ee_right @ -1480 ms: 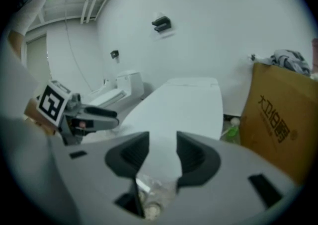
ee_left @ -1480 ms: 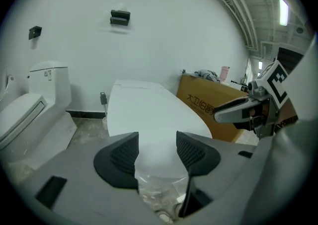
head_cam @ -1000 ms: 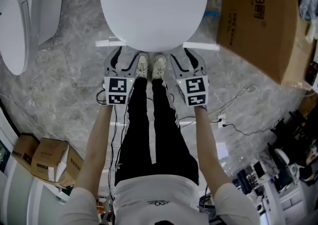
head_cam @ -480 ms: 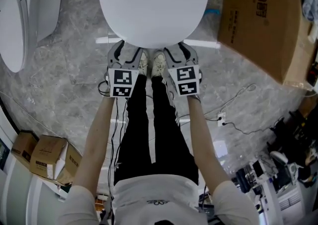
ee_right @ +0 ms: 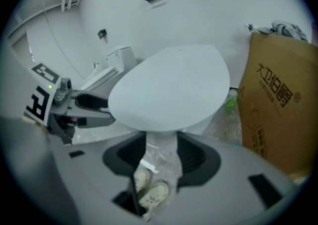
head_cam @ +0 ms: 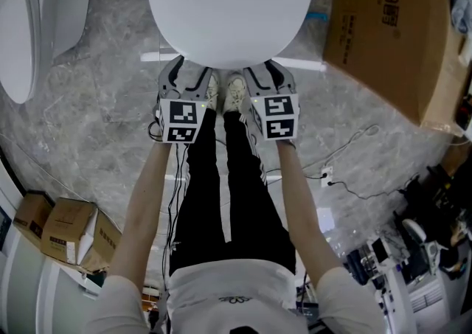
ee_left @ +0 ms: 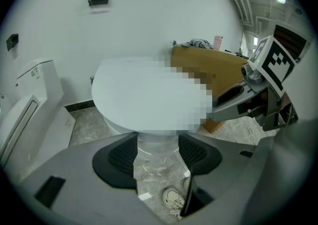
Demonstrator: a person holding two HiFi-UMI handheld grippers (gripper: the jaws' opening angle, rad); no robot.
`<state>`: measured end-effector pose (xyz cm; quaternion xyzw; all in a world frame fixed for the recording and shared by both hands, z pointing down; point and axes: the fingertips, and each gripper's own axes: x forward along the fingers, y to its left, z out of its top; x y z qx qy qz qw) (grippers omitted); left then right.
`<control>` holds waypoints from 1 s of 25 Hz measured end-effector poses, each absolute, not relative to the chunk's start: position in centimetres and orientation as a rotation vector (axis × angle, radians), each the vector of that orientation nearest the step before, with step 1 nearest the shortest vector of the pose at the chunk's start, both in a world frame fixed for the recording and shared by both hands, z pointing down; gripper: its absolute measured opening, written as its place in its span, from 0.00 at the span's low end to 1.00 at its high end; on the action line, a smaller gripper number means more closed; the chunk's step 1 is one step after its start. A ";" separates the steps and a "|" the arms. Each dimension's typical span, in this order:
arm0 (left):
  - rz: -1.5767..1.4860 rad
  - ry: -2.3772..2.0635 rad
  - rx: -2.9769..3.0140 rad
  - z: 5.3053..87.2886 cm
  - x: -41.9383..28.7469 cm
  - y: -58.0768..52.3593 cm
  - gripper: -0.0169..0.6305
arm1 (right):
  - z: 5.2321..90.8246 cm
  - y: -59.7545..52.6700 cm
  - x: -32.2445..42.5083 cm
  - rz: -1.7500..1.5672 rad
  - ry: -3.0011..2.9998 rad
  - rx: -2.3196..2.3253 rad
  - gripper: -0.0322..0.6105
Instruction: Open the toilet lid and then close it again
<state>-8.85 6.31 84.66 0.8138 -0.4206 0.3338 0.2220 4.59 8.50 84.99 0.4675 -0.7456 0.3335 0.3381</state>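
the toilet lid [head_cam: 230, 8] lies flat and closed over the bowl, directly in front of the person. the left gripper [head_cam: 187, 79] and the right gripper [head_cam: 268, 79] are held low and side by side, just at the front edge of the lid, above the person's shoes [head_cam: 225, 96]. in each gripper view the jaws are seen spread apart. only the floor, the shoes and the foot of the toilet appear between them, so nothing is gripped. whether the lid edge is touched by a jaw cannot be decided. as the lid is down and both tools are pointed at its front edge, it is judged that the lifting is not yet begun. opening and closing are both left to be done. a cardboard box [head_cam: 391, 30] stands at the right of the toilet.
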 end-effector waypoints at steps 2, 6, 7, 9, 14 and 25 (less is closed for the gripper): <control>0.910 -1.163 2.263 84.3 -8.8 6.2 0.45 | 84.6 8.4 4.6 0.863 -1.954 1.215 0.38; 0.865 -1.159 2.284 82.8 -8.6 6.3 0.45 | 83.2 8.4 4.8 0.867 -1.986 1.213 0.38; 0.849 -1.165 2.291 82.2 -8.6 6.2 0.45 | 82.6 8.4 4.8 0.867 -2.000 1.217 0.38; 0.817 -1.179 2.308 80.9 -8.5 6.2 0.45 | 81.3 8.2 4.9 0.867 -2.032 1.223 0.38; 0.738 -1.190 2.349 77.4 -8.4 5.8 0.45 | 77.9 7.8 5.0 0.876 -2.093 1.248 0.38; 0.634 -1.179 2.409 70.6 -8.8 4.6 0.44 | 71.0 6.6 4.9 0.905 -2.164 1.321 0.38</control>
